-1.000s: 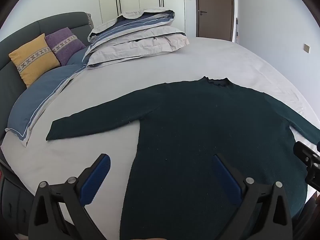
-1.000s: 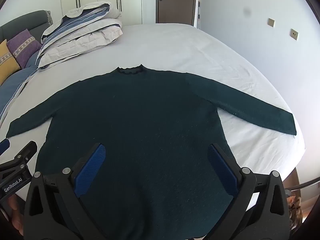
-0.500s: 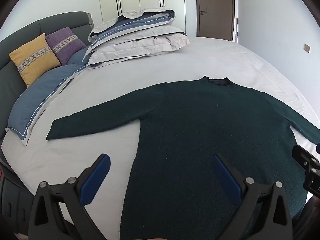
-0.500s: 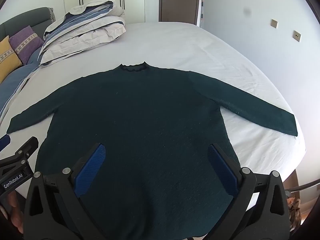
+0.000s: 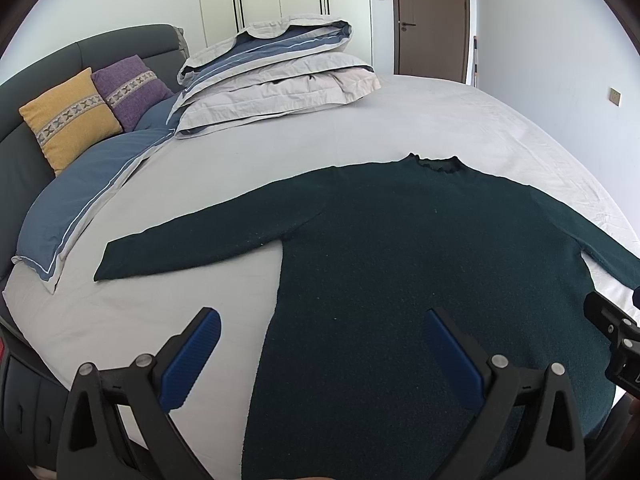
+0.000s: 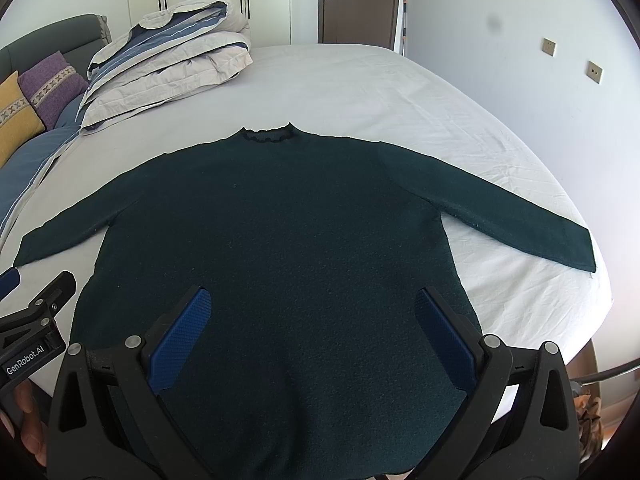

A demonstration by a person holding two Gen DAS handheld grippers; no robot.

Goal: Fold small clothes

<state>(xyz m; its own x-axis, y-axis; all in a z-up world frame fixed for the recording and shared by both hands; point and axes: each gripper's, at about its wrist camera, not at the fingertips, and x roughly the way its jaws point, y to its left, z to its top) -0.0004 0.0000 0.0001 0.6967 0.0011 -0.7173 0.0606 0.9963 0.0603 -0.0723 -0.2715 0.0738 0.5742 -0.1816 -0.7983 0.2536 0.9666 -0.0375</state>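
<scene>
A dark green long-sleeved sweater (image 5: 420, 264) lies flat and face up on the bed, collar away from me, both sleeves spread out; it also shows in the right wrist view (image 6: 288, 248). My left gripper (image 5: 320, 356) is open and empty above the sweater's lower left edge. My right gripper (image 6: 312, 332) is open and empty above the lower middle of the sweater. Its left sleeve (image 5: 192, 244) and right sleeve (image 6: 508, 216) rest on the sheet.
The bed sheet (image 5: 400, 120) is pale grey. A folded duvet (image 5: 276, 72) lies at the far left. Yellow (image 5: 68, 116) and purple (image 5: 132, 88) cushions lean on the headboard. The bed's right edge (image 6: 592, 320) drops off beside the wall.
Both grippers drifted slightly; the right view shifted a little so the sweater sits more centred. The sweater has not moved and both grippers stay open.
</scene>
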